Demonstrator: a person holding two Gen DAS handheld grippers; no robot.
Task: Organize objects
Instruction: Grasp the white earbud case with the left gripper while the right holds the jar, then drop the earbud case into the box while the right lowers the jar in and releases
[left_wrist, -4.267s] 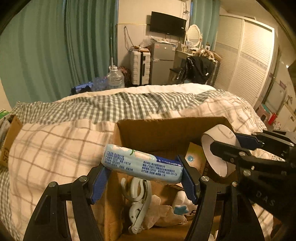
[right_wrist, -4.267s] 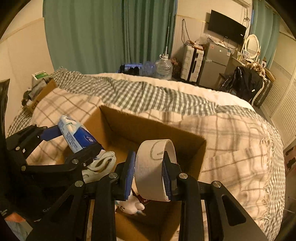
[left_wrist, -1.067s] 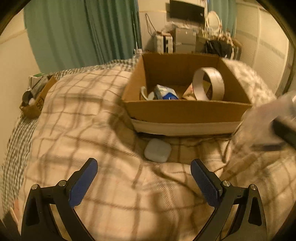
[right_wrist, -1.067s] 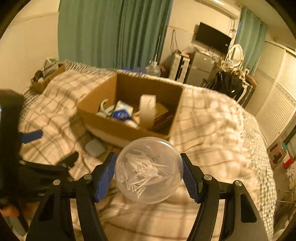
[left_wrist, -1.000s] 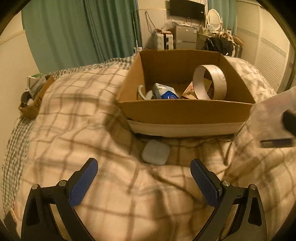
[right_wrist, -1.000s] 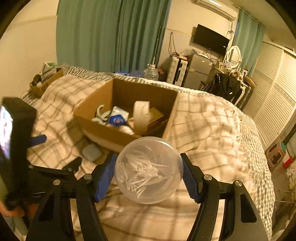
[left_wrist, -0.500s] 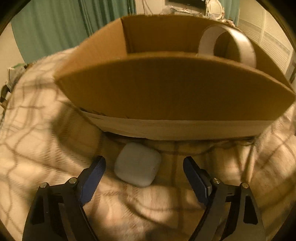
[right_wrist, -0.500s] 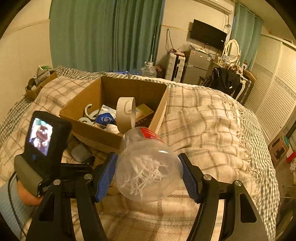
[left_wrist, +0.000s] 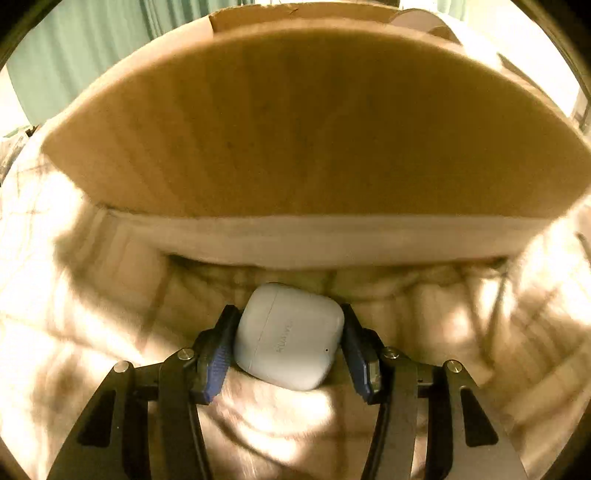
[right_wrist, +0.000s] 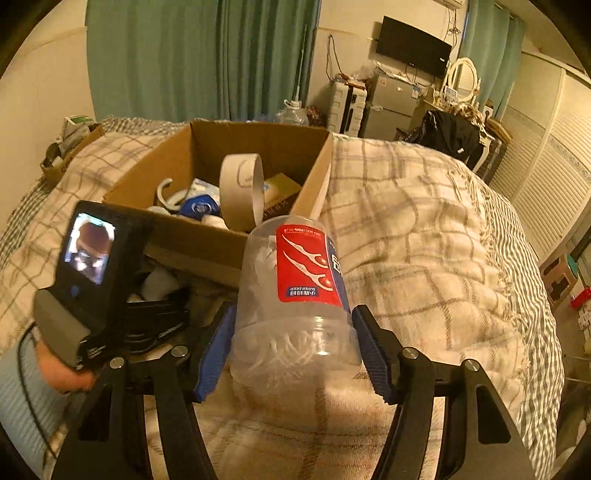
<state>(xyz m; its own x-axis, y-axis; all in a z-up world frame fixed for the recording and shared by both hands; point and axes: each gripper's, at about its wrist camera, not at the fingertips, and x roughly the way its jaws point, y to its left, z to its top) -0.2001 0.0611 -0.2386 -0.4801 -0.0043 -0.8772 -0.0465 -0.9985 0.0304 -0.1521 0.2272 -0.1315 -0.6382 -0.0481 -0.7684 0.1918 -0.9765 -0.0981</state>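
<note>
My left gripper (left_wrist: 286, 345) is closed on a white earbud case (left_wrist: 288, 336) that rests on the plaid blanket right below the front wall of the cardboard box (left_wrist: 295, 122). My right gripper (right_wrist: 293, 350) is shut on a clear plastic jar of floss picks (right_wrist: 295, 295) with a red label, held tilted above the blanket in front of the box (right_wrist: 184, 236). Inside the box are a tape roll (right_wrist: 240, 190), a blue-and-white tissue pack (right_wrist: 201, 203) and a white hook (right_wrist: 166, 192). The left gripper's body (right_wrist: 92, 273) shows at the right wrist view's left.
The box sits on a bed with a plaid blanket (right_wrist: 424, 236). A small open box of clutter (right_wrist: 70, 144) lies at the bed's far left. Green curtains, a suitcase, a fridge and a water jug stand beyond the bed.
My left gripper moved forward and down and closed on the earbud case. My right gripper tipped the floss jar so its labelled side shows, and moved closer to the box.
</note>
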